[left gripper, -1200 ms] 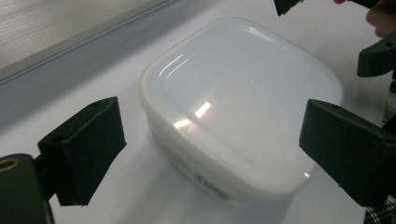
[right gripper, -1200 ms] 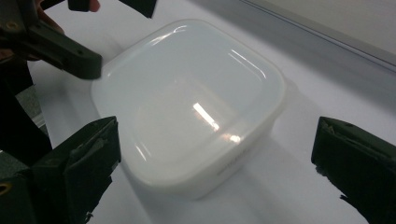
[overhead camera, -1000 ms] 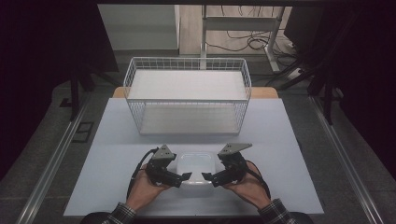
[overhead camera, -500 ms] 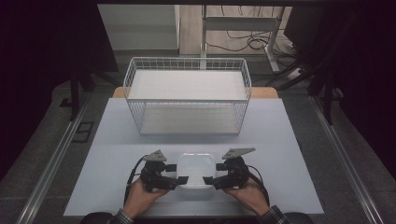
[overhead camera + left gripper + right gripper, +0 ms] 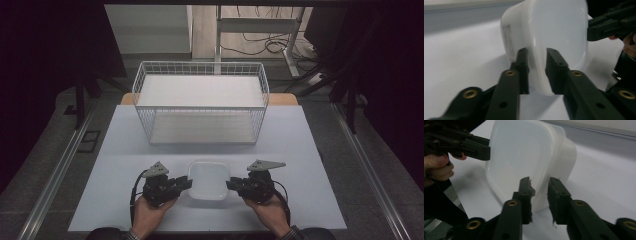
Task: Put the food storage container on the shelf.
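White plastic tub (image 5: 209,180) sits on the worktop (image 5: 115,165) near its 6 o'clock edge, open side up, between both grippers. Left gripper (image 5: 186,183) is at the tub's 9 o'clock; in the left gripper view its jaws straddle the tub wall (image 5: 537,72), one inside and one outside, clenched on the rim. Right gripper (image 5: 231,184) is at the tub's 3 o'clock; in the right gripper view the jaws bracket the wall (image 5: 539,192) the same way, but a sliver of gap shows on the outer side, so can't tell if it's fully grasping. Each gripper is held by a hand (image 5: 150,212), w/ forearms coming in from 6 o'clock. At 12 o'clock from the tub, well apart, stands a white wire basket (image 5: 200,107), on the far half of the worktop.
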Motion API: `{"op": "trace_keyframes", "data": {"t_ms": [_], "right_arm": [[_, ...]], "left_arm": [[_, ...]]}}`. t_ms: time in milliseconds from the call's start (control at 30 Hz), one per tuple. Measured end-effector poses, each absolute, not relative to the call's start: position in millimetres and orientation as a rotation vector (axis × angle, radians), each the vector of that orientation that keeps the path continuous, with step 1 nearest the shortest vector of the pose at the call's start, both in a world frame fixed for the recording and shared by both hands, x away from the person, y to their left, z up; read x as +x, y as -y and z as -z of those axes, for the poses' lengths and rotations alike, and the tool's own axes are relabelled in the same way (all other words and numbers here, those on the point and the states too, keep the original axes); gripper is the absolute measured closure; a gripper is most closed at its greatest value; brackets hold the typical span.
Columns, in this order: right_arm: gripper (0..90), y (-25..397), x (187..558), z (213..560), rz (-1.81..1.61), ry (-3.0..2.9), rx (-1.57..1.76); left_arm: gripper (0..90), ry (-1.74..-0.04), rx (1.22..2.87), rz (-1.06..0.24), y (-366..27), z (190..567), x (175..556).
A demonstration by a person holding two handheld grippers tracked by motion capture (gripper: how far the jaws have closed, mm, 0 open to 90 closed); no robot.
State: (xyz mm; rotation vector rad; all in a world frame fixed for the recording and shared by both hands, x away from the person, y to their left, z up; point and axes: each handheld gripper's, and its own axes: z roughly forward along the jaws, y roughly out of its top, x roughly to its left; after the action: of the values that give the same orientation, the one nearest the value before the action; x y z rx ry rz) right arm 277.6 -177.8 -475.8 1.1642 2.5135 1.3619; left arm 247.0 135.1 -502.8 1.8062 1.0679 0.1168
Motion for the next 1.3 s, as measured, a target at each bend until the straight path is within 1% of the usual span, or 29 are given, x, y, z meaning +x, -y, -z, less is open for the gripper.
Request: {"op": "trace_keyframes", "data": {"t_ms": [33, 167, 333, 567, 900, 967, 1033, 1300], "right_arm": [[78.4, 178, 278, 477, -1.345, -2.505, 1.150], [78.5, 177, 280, 476, -1.366, -2.480, 1.140], [78.4, 176, 283, 473, -1.375, -2.456, 1.115], [78.4, 173, 294, 465, -1.389, -2.416, 1.084], [77.8, 164, 327, 459, -1.399, -2.370, 1.059], [77.4, 160, 340, 460, -1.397, -2.362, 1.068], [77.4, 159, 343, 460, -1.394, -2.361, 1.075], [76.6, 153, 380, 469, -1.381, -2.339, 1.142]], "left_arm": [[77.5, -1.072, 1.818, -0.143, -133, 502, 246], [77.7, -1.083, 1.791, -0.136, -134, 502, 248], [77.7, -1.085, 1.786, -0.163, -134, 500, 250], [77.7, -1.078, 1.773, -0.195, -134, 493, 265], [77.6, -1.099, 1.757, -0.252, -138, 486, 293], [77.6, -1.106, 1.757, -0.270, -139, 484, 304], [77.6, -1.110, 1.756, -0.276, -140, 484, 308], [77.7, -1.137, 1.754, -0.270, -139, 489, 341]]}}
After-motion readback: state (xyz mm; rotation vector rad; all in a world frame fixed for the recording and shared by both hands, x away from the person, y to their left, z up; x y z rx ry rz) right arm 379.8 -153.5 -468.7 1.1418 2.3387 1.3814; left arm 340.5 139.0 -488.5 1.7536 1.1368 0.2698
